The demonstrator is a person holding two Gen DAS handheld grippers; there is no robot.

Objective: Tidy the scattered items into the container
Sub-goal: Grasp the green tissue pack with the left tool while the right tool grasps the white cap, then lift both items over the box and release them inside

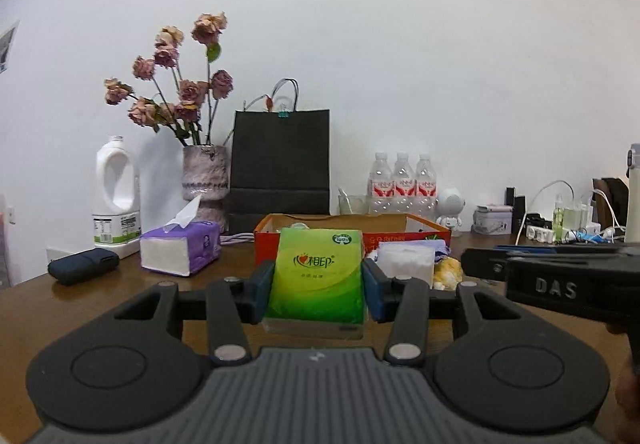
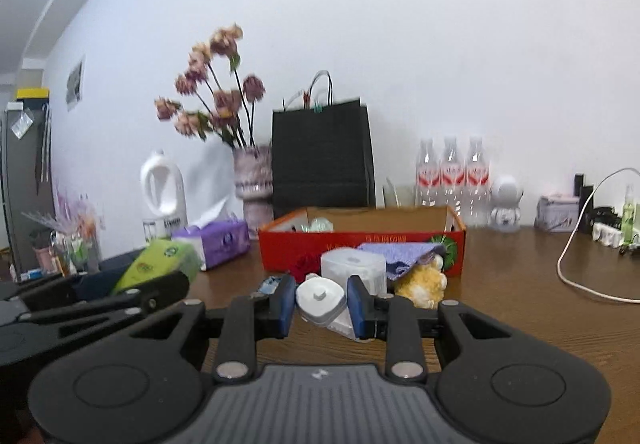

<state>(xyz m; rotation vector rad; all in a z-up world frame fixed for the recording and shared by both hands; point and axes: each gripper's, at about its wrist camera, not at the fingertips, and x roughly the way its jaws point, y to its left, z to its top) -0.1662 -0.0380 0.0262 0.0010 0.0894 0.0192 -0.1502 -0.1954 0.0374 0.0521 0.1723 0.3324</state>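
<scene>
Left gripper (image 1: 318,286) is clamping a green tissue pack (image 1: 316,276) upright between its blue pads — just in front of the red cardboard box (image 1: 416,226). Right gripper (image 1: 560,276) is showing right of the box; purple tissue box (image 1: 182,248) is sitting left of it.

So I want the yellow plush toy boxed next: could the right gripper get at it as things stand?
Probably not yet. The right gripper is shut on a small white container, so its jaws are full. The yellow plush toy lies uncovered just beyond, beside the red box.
</scene>
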